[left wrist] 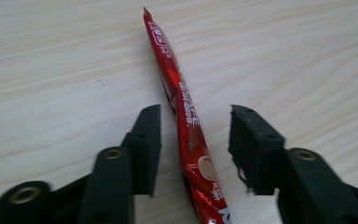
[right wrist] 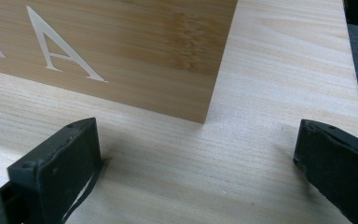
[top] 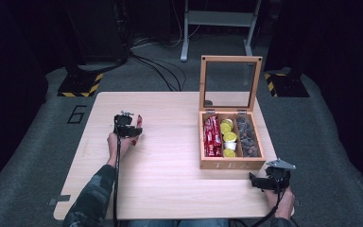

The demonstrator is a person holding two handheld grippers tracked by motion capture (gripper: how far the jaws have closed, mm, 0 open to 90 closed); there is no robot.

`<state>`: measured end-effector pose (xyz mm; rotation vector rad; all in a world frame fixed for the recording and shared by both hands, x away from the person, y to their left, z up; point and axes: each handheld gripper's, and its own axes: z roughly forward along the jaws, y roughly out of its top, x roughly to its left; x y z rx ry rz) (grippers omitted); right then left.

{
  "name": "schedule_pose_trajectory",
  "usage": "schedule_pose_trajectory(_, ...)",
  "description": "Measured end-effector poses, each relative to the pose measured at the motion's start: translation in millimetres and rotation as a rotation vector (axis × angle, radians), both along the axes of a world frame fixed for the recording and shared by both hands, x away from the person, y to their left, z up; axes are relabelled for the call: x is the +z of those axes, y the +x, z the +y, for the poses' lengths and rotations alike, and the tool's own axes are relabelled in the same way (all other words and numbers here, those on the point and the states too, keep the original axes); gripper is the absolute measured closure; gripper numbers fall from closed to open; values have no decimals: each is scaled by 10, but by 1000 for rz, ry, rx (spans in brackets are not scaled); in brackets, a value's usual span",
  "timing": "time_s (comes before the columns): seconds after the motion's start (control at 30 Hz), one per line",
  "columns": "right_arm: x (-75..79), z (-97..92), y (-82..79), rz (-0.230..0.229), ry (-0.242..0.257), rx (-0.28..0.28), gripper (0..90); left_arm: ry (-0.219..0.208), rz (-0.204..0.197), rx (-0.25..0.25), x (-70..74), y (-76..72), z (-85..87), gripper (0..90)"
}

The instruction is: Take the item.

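In the high view, the left gripper [top: 133, 126] sits on the left half of the table [top: 170, 189] with a red stick [top: 139, 122] at its tip, well apart from the open tea box [top: 231, 163] on the right. The box's left slot holds more red sticks [top: 211, 137], the middle one yellow cups [top: 229, 138], the right one dark packets [top: 248, 137]. The right gripper [top: 257, 181] rests near the box's near right corner. In the left gripper view, the stick [left wrist: 186, 112] lies on the wood between the jaws, which stand partly apart and clear of it on both sides, so it looks let go. In the right gripper view, the right gripper [right wrist: 196, 172] is wide and empty, facing the box front [right wrist: 121, 51]. As I judge it, one stick is out and set down; the other sticks, cups and packets are left in the box.
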<state>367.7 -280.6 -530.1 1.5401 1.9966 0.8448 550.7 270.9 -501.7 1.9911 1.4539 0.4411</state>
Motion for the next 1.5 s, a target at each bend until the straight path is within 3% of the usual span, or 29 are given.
schedule_pose_trajectory(0.1,0,1,0,0,0,0,0,1,1,6,25,-17,24,439)
schedule_pose_trajectory(0.17,0,-3,0,1,-4,4,0,-12,-12,5,66,-55,52,316)
schedule_pose_trajectory(0.27,0,4,1,0,3,-2,0,2,-39,-7,125,-130,53,255)
schedule_pose_trajectory(0.47,0,1,0,-1,-1,-1,0,-9,-53,-36,238,-273,64,169)
schedule_pose_trajectory(0.6,0,1,-1,-1,-1,-1,0,20,-83,-54,301,-400,69,154)
schedule_pose_trajectory(0.63,0,2,-1,0,-1,-1,0,20,-82,-64,314,-421,79,153)
schedule_pose_trajectory(0.7,1,4,-3,1,1,-3,0,-22,-90,-49,357,-495,100,145)
schedule_pose_trajectory(0.77,1,2,-1,0,-1,-1,0,3,-124,-58,418,-585,120,145)
schedule_pose_trajectory(0.83,1,-1,-1,0,-4,2,0,-14,-145,-63,465,-684,140,145)
schedule_pose_trajectory(0.87,0,-1,-1,0,-3,1,0,-14,-145,-63,465,-684,140,144)
schedule_pose_trajectory(1.0,1,2,-1,-1,-1,-1,0,-4,-167,-86,549,-919,207,140)
schedule_pose_trajectory(1.1,0,1,-1,0,-2,-1,0,-10,-165,-98,567,-1013,252,132)
schedule_pose_trajectory(1.3,0,0,-1,0,-3,1,0,6,-197,-95,565,-1255,352,131)
schedule_pose_trajectory(1.5,0,0,-1,0,-3,1,0,21,-215,-74,481,-1509,464,132)
